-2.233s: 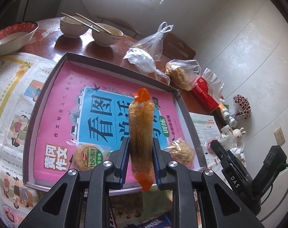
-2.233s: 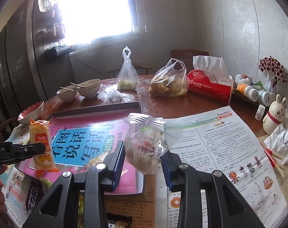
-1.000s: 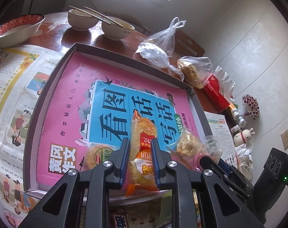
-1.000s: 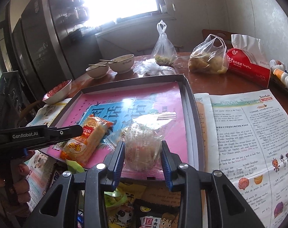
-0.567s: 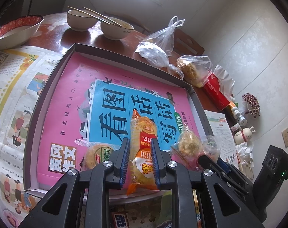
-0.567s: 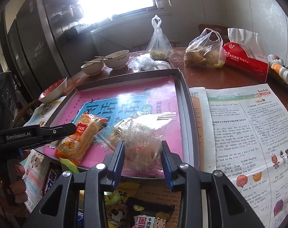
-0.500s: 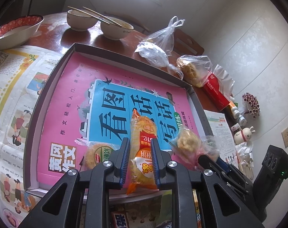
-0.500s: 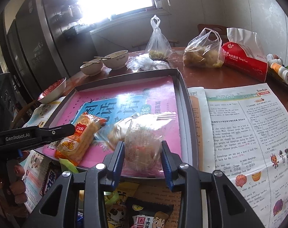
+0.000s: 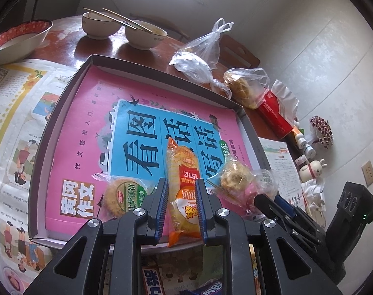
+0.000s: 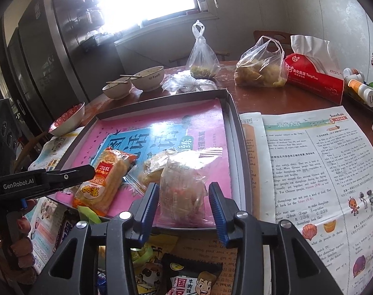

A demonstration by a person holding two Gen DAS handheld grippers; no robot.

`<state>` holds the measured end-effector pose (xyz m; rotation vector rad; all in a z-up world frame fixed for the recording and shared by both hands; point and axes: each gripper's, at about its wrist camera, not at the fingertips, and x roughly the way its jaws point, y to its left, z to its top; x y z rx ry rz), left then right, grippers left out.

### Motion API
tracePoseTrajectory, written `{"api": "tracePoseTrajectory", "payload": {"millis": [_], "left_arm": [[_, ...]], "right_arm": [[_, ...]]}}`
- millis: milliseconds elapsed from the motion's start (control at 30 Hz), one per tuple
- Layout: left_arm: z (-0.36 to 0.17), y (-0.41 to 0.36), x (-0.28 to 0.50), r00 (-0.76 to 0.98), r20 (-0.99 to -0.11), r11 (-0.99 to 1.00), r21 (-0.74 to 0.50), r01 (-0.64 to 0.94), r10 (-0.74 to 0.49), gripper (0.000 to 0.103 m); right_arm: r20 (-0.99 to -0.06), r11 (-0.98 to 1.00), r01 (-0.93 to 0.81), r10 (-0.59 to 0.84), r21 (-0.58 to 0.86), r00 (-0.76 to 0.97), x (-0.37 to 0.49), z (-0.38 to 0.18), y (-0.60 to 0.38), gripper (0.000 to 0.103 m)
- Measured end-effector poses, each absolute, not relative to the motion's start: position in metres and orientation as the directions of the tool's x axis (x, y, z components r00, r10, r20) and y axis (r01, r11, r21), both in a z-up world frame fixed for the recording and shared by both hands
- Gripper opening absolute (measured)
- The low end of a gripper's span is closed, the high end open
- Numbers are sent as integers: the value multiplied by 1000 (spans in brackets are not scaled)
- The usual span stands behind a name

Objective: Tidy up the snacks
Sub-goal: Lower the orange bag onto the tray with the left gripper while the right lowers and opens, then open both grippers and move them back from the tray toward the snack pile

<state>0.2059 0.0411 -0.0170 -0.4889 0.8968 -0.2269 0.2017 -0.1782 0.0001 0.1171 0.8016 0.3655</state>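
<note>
A long orange snack pack [image 9: 181,157] lies on the pink book cover inside the grey tray [image 9: 63,93], and my left gripper [image 9: 180,183] is shut on its lower half. To its right a clear-wrapped snack [image 10: 184,169] rests on the tray near the front rim [image 10: 235,132]. My right gripper [image 10: 182,186] straddles it with its jaws opening, and the pads stand just off the wrapper. A round cracker pack [image 9: 122,194] lies left of the orange pack. The right wrist view shows the left gripper [image 10: 83,172] side-on at the orange pack [image 10: 105,184].
Two bowls with chopsticks [image 9: 144,34] and a red-rimmed bowl [image 9: 17,36] stand behind the tray. Tied plastic bags [image 10: 260,71], a red tissue pack [image 10: 314,78], small bottles and a rabbit figurine [image 9: 311,169] line the right. Newspaper [image 10: 309,159] flanks the tray. More snack packs [image 10: 186,280] lie in front.
Both snacks came down from mid-air onto the tray. In the last half second the right jaws spread away from the clear-wrapped snack. The left grip on the orange pack is unchanged.
</note>
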Motion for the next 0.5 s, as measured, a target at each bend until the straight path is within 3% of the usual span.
{"api": "tracePoseTrajectory", "payload": {"millis": [367,500], "left_arm": [[-12,37,203,609,-696,878,-479,2,-381,26],[-9,39,200,615,-693,880,-474,1,-375,31]], "right_arm": [[-673,932,-267,361,244,646,200,4,-182,49],[-665,934,-262,357,244,655,199,6,-184,54]]}}
